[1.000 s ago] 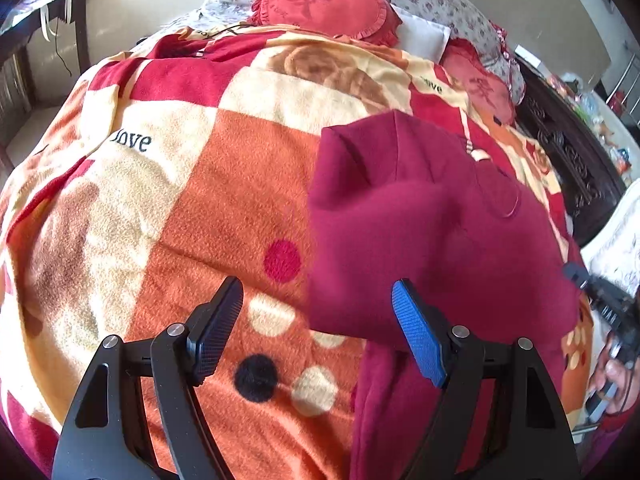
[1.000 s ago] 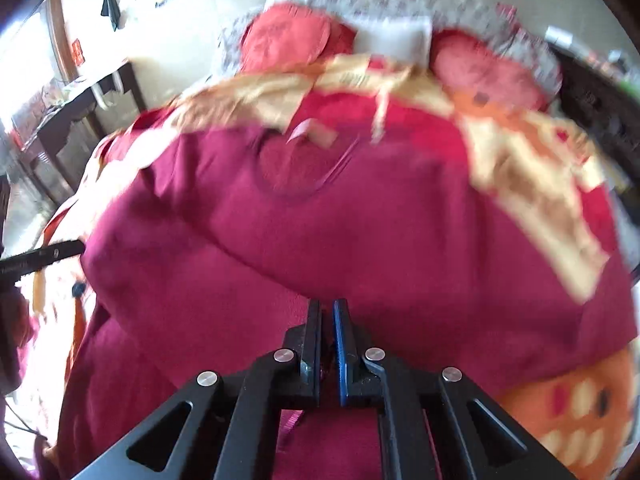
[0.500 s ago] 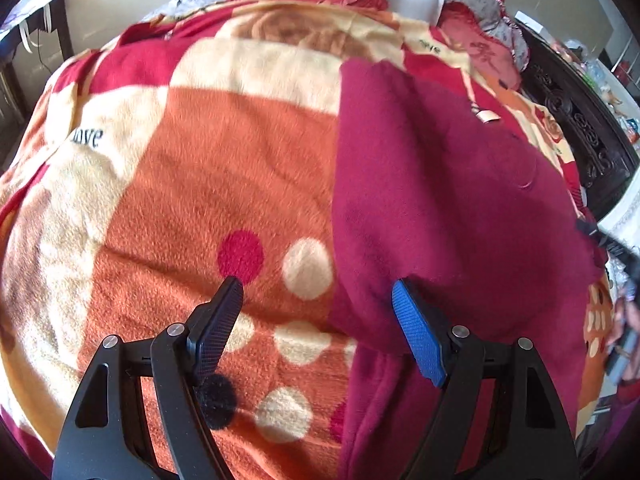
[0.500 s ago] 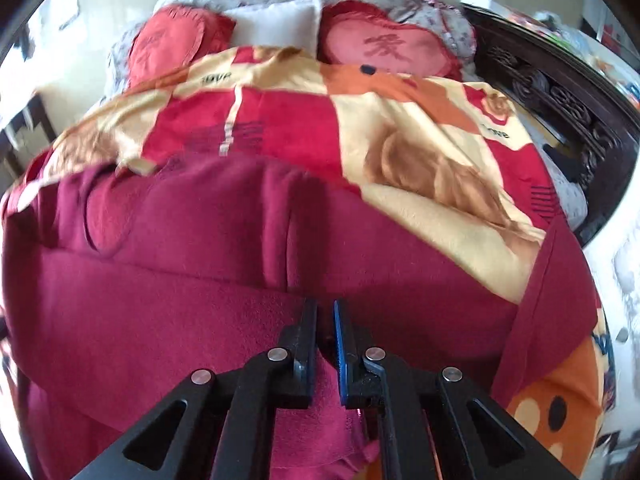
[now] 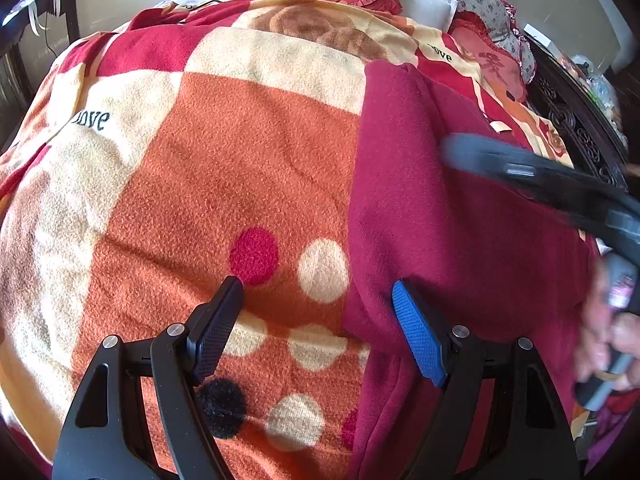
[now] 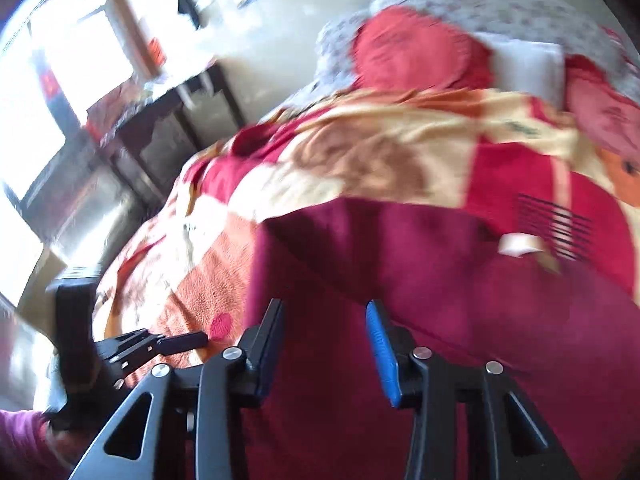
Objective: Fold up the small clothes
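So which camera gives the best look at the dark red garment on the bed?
The left wrist view. There the dark red garment is sharp, its straight folded left edge clear against the orange blanket. In the right wrist view the garment fills the lower frame, but motion blur smears it and its edges are harder to trace.

A: Daylight floods in; the window (image 6: pixel 44 92) is blown out white in the right wrist view.

B: That whole view is smeared with motion blur.

A: The left view is sharp on the blanket (image 5: pixel 248 168), blurred at the right tool (image 5: pixel 532 176), bowed and dark at its rim.
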Tool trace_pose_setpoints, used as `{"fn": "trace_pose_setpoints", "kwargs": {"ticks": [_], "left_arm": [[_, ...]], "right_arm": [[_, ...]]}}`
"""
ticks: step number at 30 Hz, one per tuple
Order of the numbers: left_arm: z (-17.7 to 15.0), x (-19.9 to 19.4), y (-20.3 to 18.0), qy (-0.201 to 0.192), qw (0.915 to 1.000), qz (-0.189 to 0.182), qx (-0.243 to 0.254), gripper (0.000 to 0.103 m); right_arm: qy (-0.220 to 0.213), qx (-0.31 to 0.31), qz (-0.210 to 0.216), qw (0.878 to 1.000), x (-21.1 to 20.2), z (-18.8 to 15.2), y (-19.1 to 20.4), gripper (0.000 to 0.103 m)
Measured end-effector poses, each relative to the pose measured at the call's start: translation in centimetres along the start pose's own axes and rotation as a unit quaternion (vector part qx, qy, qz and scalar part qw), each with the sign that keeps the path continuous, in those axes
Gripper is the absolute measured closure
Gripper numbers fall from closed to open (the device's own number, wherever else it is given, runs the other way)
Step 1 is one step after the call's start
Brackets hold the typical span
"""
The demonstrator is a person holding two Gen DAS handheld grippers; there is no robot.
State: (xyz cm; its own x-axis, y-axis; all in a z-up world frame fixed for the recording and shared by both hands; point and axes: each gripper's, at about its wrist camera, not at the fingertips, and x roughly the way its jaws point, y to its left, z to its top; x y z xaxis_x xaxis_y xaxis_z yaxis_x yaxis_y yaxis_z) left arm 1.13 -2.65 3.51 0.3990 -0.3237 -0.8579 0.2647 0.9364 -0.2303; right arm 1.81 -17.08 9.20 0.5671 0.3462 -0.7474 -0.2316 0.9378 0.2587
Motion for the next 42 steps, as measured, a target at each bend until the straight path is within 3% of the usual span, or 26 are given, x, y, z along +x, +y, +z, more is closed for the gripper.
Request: {"fn": "trace_pose_setpoints", "kwargs": {"ticks": [5,9,14,20,24,27,29,33,35,37,42], "left_arm": [[-0.2,-1.2,0.4,-0.011,0.9999,0.011,0.007,0.025],[-0.2,-2.2,0.5,-0.018,0.9997,0.009,0.010,0.025],[0.1,-3.6,0.0,-0.038,0.9992,-0.010,0.009,0.025],[0.6,-2.8,-2.1,-0.038,0.9986,-0.030,0.021,0.025],[0.3,-1.0,-3.5,-0.021,0.9988,-0.017,0.040,0.025],[-0.3,0.7,-3.5,0.003,0.9983,0.025,0.052,0.025],[-0.6,0.8,-2.4,0.012,0.9992,0.015,0.035,0.025],[-1.1,-1.0,-0.6,0.004,0.9998,0.006,0.018,0.025],[-1.5,-2.2,0.0,-0.005,0.9992,0.026,0.030,0.025],[-1.9,-2.8,0.3,-0.007,0.9981,0.046,0.041,0.025],[-3.0,-4.1,1.0,-0.004,0.9991,0.022,0.035,0.025]], "right_arm": [[0.042,-0.025,0.008,0.999,6.6,1.1,1.9,0.072],[0.027,-0.025,0.004,0.999,8.7,2.3,2.7,0.073],[0.023,0.005,0.028,0.999,5.7,2.3,1.8,0.073],[0.017,0.009,-0.018,1.000,-0.7,-1.5,-0.5,0.073],[0.021,0.028,-0.057,0.998,-3.1,-4.9,-2.8,0.073],[0.046,0.055,-0.058,0.996,-2.3,-6.9,-4.3,0.065],[0.064,0.060,-0.060,0.994,-1.6,-8.0,-4.8,0.065],[0.045,0.049,-0.040,0.997,-3.1,-7.5,-3.5,0.061],[0.036,0.044,-0.012,0.998,-3.5,-7.2,-2.3,0.060],[0.029,0.020,-0.016,0.999,-3.4,-6.8,-0.9,0.059],[0.030,-0.012,-0.008,0.999,-1.4,-4.3,0.8,0.059]]}}
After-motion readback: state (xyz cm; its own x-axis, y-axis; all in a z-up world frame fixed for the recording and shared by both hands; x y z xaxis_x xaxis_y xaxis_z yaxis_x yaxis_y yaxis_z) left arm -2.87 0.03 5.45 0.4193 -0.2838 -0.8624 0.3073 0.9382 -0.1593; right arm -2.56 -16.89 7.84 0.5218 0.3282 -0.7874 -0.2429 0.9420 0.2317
